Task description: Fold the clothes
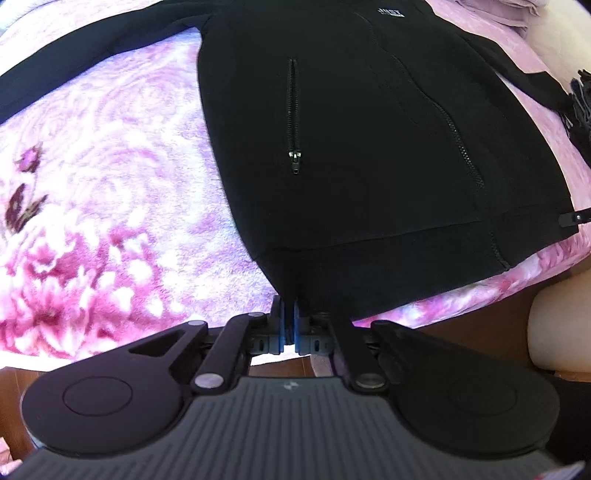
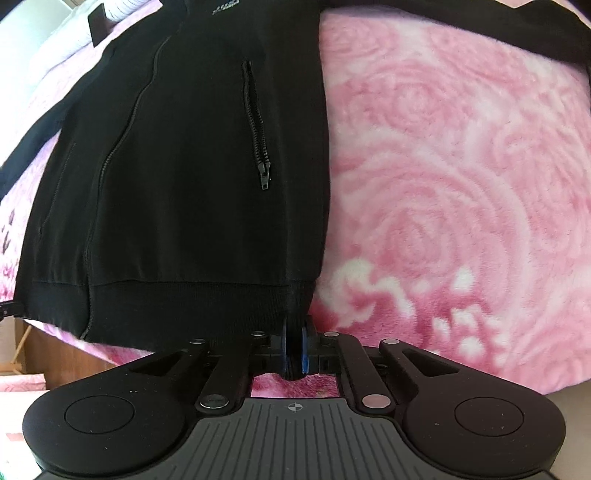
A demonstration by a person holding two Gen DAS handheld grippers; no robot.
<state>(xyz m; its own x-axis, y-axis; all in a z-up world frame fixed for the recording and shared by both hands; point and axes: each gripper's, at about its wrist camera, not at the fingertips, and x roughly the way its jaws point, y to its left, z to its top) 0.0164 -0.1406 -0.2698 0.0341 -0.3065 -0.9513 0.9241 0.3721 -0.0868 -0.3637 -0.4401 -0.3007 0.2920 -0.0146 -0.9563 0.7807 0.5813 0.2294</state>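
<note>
Each tool (image 1: 290,306) (image 2: 295,325) clamps the black jacket's (image 1: 369,147) hem (fringed scarf (image 1: 578,110) only at left).

The bed in front of me is covered by a pink fleece blanket (image 2: 461,166) with a rose pattern; darker magenta flowers are printed near its front edge. A black zip-up jacket (image 1: 369,129) lies flat, front side up, directly on the blanket. Its ribbed hem (image 2: 184,299) reaches the bed's front edge, its collar end points away from me. One sleeve (image 1: 92,62) extends sideways across the blanket. A dark fringed fabric item (image 1: 580,107) lies at the bed's far right in my left view. Light folded fabric (image 1: 491,11) sits beyond the jacket.
</note>
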